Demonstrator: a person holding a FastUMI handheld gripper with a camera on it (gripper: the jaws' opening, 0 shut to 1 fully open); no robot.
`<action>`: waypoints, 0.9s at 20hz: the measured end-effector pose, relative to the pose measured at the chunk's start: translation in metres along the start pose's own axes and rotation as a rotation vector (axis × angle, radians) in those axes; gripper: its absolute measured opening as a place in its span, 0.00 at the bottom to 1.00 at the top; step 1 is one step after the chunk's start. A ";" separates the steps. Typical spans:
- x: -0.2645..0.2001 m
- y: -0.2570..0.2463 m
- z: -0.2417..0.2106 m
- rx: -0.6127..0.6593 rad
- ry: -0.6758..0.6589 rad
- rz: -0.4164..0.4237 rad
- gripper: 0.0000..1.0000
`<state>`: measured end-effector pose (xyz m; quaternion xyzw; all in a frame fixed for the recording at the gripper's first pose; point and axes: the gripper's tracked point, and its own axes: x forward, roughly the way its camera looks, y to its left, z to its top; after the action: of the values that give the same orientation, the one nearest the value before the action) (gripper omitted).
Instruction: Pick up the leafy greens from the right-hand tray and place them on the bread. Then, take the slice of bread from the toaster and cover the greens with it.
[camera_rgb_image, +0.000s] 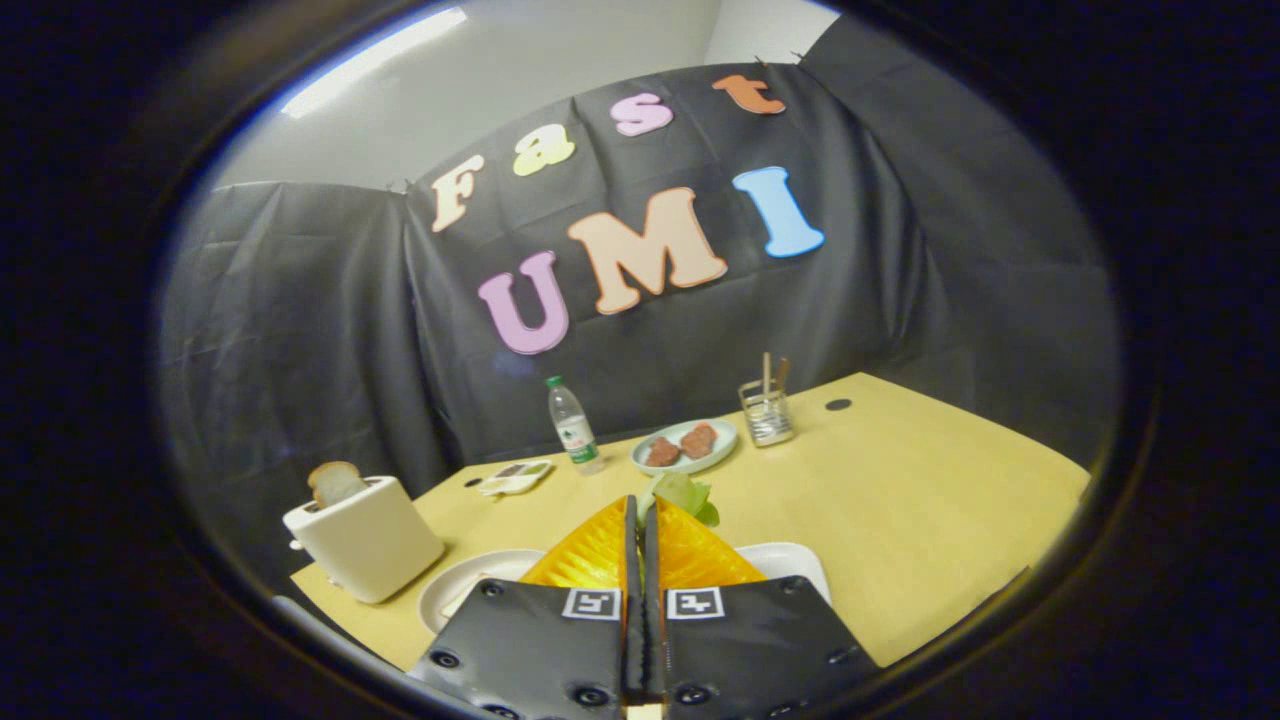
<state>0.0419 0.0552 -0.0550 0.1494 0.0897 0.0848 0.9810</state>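
Observation:
My gripper (641, 505) is shut on the leafy greens (685, 493), which stick out pale green past the fingertips, lifted above the table. Under the fingers on the right lies the white tray (790, 562). Under them on the left sits a white round plate (462, 587) with a pale bread slice (462, 598) partly hidden by the gripper. Further left stands the white toaster (362, 540) with a slice of bread (335, 483) poking up from its slot.
On the yellow table (900, 520), beyond the fingers, are a plastic water bottle (573, 424), a plate with two meat patties (684, 446), a wire holder with sticks (767, 412) and a small flat tray (516, 477). Black cloth walls the booth behind.

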 end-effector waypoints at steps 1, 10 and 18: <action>0.000 0.013 0.001 -0.006 -0.008 0.017 0.03; 0.024 0.136 -0.037 0.018 0.070 0.216 0.03; 0.053 0.179 -0.096 0.055 0.210 0.263 0.03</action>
<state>0.0494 0.2604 -0.0979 0.1770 0.1735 0.2250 0.9423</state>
